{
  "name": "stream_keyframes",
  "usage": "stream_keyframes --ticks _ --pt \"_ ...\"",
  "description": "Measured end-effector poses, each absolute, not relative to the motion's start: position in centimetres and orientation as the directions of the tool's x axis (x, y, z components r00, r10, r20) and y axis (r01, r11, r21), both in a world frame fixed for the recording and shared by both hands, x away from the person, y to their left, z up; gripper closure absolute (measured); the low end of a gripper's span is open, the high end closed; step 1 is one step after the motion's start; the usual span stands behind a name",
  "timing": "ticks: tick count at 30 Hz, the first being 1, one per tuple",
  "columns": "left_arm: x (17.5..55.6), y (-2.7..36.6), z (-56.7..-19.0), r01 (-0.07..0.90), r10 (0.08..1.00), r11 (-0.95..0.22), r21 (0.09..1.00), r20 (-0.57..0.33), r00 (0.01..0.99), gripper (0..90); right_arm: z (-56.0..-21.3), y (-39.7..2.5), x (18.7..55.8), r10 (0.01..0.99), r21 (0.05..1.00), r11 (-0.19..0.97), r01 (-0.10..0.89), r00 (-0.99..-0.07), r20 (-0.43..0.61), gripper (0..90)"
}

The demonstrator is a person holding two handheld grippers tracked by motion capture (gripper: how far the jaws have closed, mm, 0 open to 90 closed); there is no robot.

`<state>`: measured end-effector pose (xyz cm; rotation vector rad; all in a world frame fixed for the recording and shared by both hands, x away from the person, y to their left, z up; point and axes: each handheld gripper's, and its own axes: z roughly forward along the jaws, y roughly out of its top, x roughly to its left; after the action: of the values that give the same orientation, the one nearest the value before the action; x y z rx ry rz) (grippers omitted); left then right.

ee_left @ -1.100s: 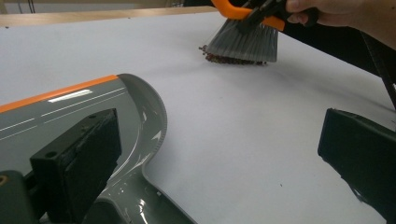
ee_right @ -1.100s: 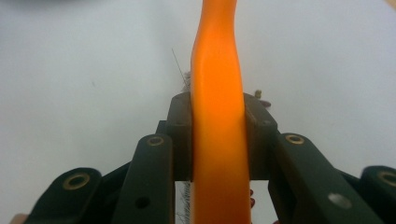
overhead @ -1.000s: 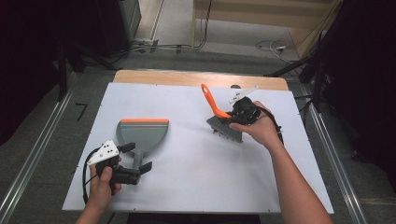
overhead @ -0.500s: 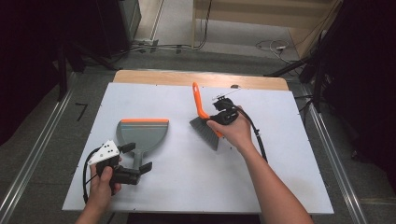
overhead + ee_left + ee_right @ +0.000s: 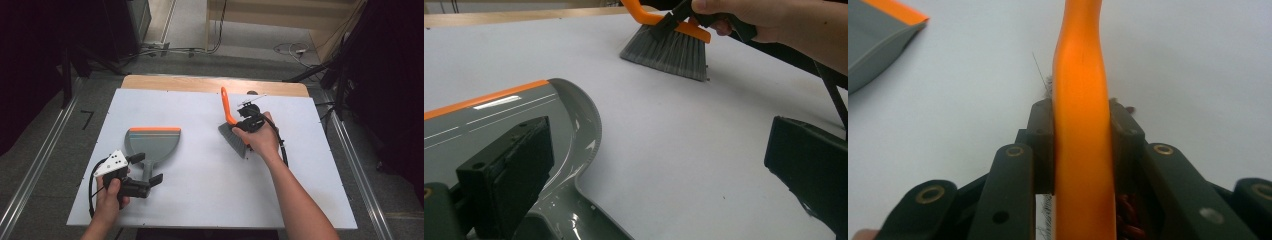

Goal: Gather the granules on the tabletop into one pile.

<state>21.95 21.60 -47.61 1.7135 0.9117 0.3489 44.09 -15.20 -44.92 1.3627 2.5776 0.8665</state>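
A grey dustpan (image 5: 152,141) with an orange front lip lies flat on the white table, left of centre. My left gripper (image 5: 148,169) stands open at the pan's handle (image 5: 566,215), which lies between the jaws close to the left one. In the left gripper view (image 5: 659,175) the jaws are wide apart. My right gripper (image 5: 242,122) is shut on the orange handle (image 5: 1080,125) of a hand brush, whose grey bristles (image 5: 235,141) rest on the table right of centre. The brush (image 5: 669,47) stands beyond the dustpan (image 5: 499,120).
The white table top (image 5: 200,200) has open room at the front and between pan and brush. A wooden strip (image 5: 210,84) runs along the far edge. Metal rails (image 5: 45,160) flank the table. Cables lie on the floor behind.
My right gripper swept the brush left toward the dustpan, then came back a little to the right. The left gripper and the dustpan have not moved.
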Motion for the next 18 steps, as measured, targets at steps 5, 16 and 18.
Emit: stream_keyframes --ticks 5,16,18 --pt "22.0 21.6 -47.6 0.397 0.722 -0.094 0.913 -0.212 0.659 0.2 -45.1 -16.4 44.2 0.823 0.519 0.371 0.770 -0.532 0.200 68.0" --pt "21.9 21.6 -47.6 0.397 0.723 -0.092 0.913 -0.213 0.658 0.2 -45.4 -19.1 44.2 0.869 0.510 0.261 0.820 -0.430 0.245 67.9" --pt "21.9 21.6 -47.6 0.397 0.723 -0.092 0.913 -0.213 0.657 0.2 -45.5 -19.4 44.2 0.869 0.509 0.238 0.827 -0.415 0.267 67.9"
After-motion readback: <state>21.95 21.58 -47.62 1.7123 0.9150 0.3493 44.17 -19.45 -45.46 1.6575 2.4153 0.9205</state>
